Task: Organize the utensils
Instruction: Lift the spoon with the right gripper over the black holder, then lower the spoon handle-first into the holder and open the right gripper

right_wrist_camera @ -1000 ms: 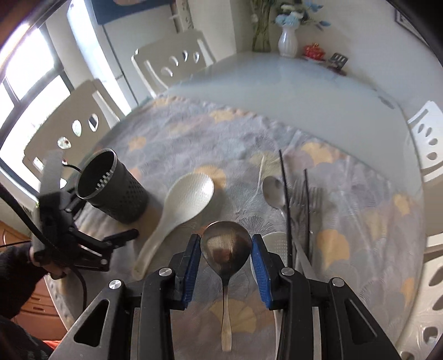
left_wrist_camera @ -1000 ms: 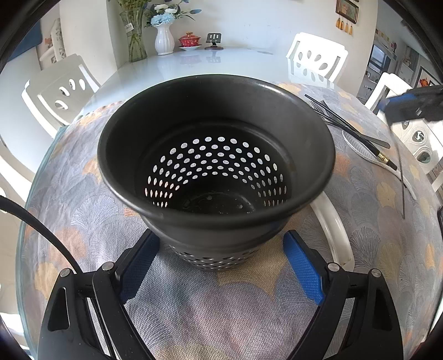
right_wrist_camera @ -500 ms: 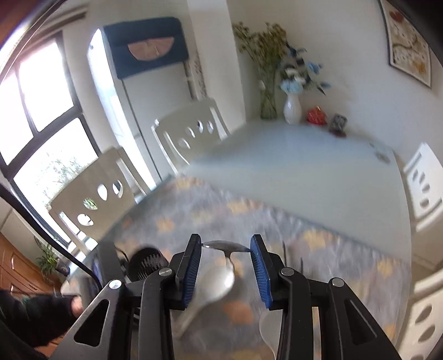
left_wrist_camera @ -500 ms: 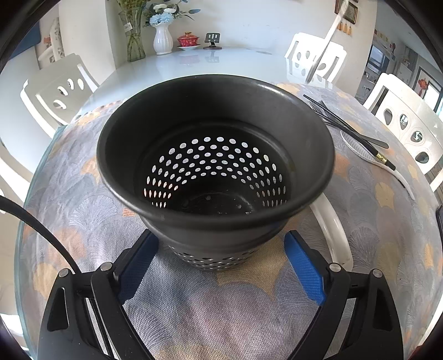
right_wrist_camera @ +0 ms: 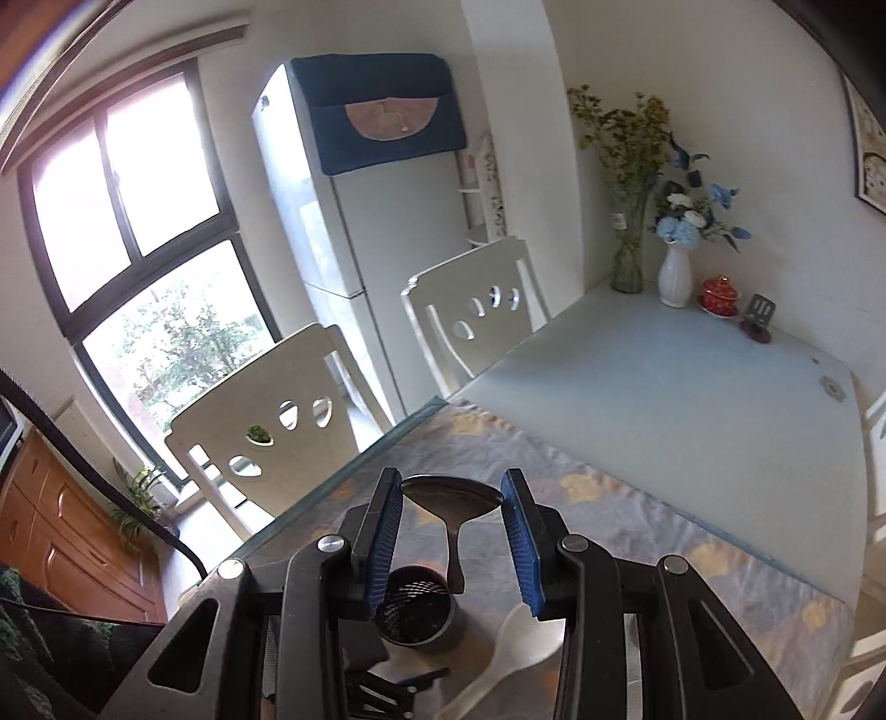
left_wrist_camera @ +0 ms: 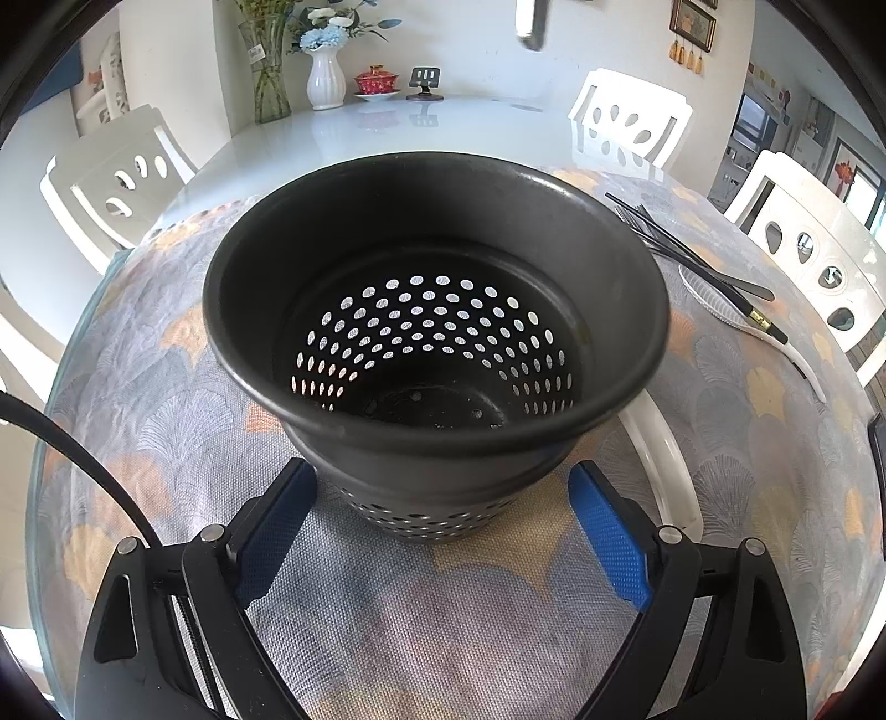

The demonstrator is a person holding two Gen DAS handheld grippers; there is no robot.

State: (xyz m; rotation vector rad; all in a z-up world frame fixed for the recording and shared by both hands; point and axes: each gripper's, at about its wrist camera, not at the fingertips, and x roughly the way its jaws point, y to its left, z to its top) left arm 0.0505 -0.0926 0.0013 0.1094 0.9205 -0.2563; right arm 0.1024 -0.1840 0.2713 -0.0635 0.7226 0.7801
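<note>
My right claw (right_wrist_camera: 451, 501), pads (right_wrist_camera: 386, 540) clenched on the bowl of a metal spoon (right_wrist_camera: 451, 498): the spoon hangs handle-down between the pads, raised clear of the surface (right_wrist_camera: 664, 387), its handle tip above the open mouth of the black holder (right_wrist_camera: 412, 612) seen below. A white ladle (right_wrist_camera: 501, 659) lies on the patterned cloth (right_wrist_camera: 637, 498) just beside the holder.

My left claw (left_wrist_camera: 443, 520), released: its blue pads (left_wrist_camera: 609, 545) stand either side of the holder's (left_wrist_camera: 434, 310) perforated base, apart from its wall, the jaws having just widened slightly. The holder stands upright on the cloth (left_wrist_camera: 443, 620) with nothing inside. The white ladle's handle (left_wrist_camera: 659, 459) shows just behind it on the right. Farther right lie black chopsticks (left_wrist_camera: 698, 271), a fork and another white spoon, well apart from the holder. The hanging spoon's handle tip (left_wrist_camera: 530, 25) appears at the top edge.
</note>
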